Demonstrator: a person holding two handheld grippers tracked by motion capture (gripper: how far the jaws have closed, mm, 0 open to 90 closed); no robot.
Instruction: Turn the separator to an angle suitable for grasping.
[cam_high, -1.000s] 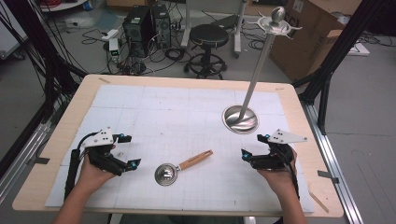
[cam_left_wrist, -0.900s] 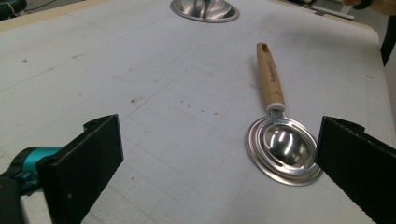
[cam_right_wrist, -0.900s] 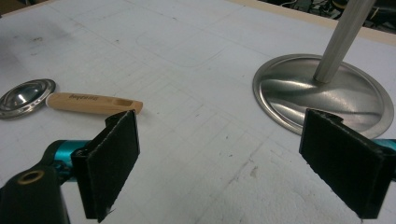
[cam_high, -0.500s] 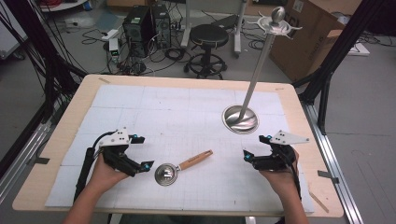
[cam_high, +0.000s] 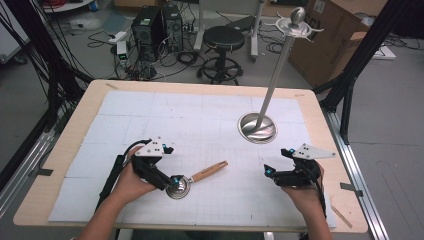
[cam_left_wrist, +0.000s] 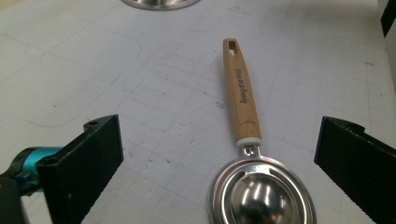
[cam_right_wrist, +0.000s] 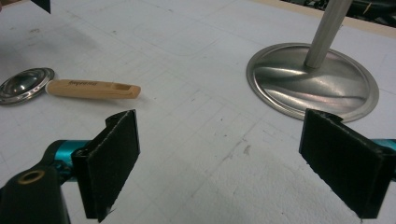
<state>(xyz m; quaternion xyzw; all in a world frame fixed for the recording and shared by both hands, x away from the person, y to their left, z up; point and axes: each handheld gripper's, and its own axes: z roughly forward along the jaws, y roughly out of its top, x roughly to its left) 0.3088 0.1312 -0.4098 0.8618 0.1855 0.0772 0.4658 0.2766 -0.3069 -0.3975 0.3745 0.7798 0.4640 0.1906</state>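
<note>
I see a light wooden table (cam_high: 95, 95) w/ a white gridded mat (cam_high: 200, 130) over most of its top. On the mat: a wooden-handled steel measuring spoon (cam_high: 192, 179) near the front, & a round steel stand base (cam_high: 257, 128) w/ upright pole, right-center.

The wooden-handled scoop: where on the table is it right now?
In the high view, the scoop lies front-centre on the white mat, its bowl at the open left gripper, unheld.

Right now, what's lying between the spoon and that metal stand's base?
Nothing: the high view shows bare white mat between the spoon and the stand's base.
</note>
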